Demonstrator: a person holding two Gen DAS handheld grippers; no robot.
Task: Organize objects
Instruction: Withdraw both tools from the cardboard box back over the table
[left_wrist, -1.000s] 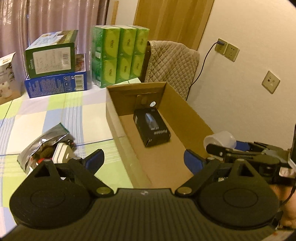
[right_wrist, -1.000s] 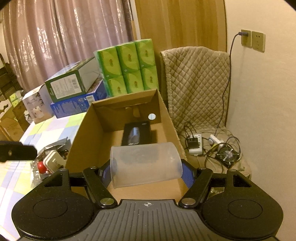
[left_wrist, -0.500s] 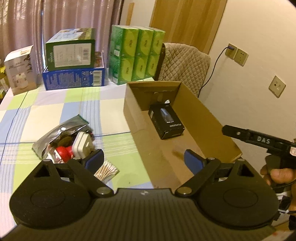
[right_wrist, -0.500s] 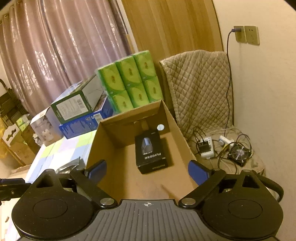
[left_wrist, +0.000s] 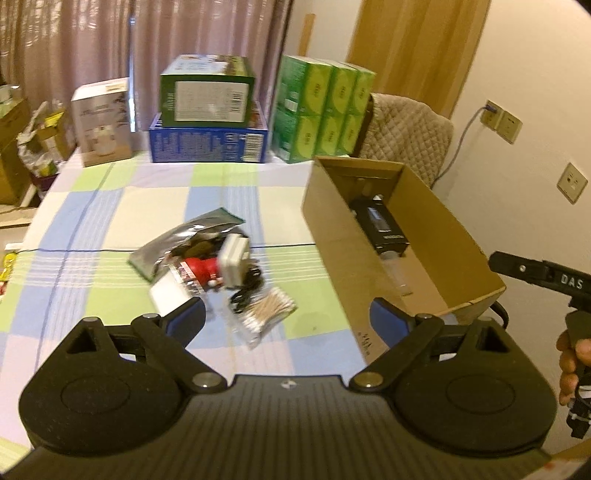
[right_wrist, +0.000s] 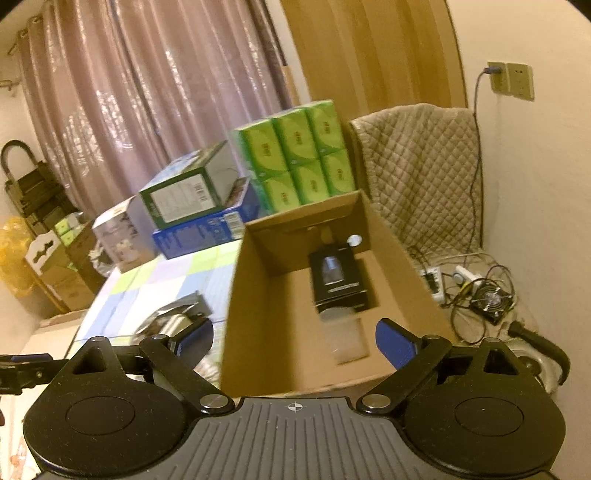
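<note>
An open cardboard box stands on the right side of the checked tablecloth. Inside it lie a black carton and, nearer me, a clear plastic cup on its side. My right gripper hovers open and empty above the box's near end. My left gripper is open and empty above a pile left of the box: a silver foil pouch, a white plug adapter, a red item, a black cable and a pack of cotton swabs.
Stacked green and blue cartons, a white box and green tissue packs line the table's far edge. A quilted chair stands behind the box. Power strips, cables and a small fan lie on the floor at right.
The right gripper opened and let the clear cup go; the cup now lies in the box. Both grippers drew back and up, the left one swinging towards the pile.
</note>
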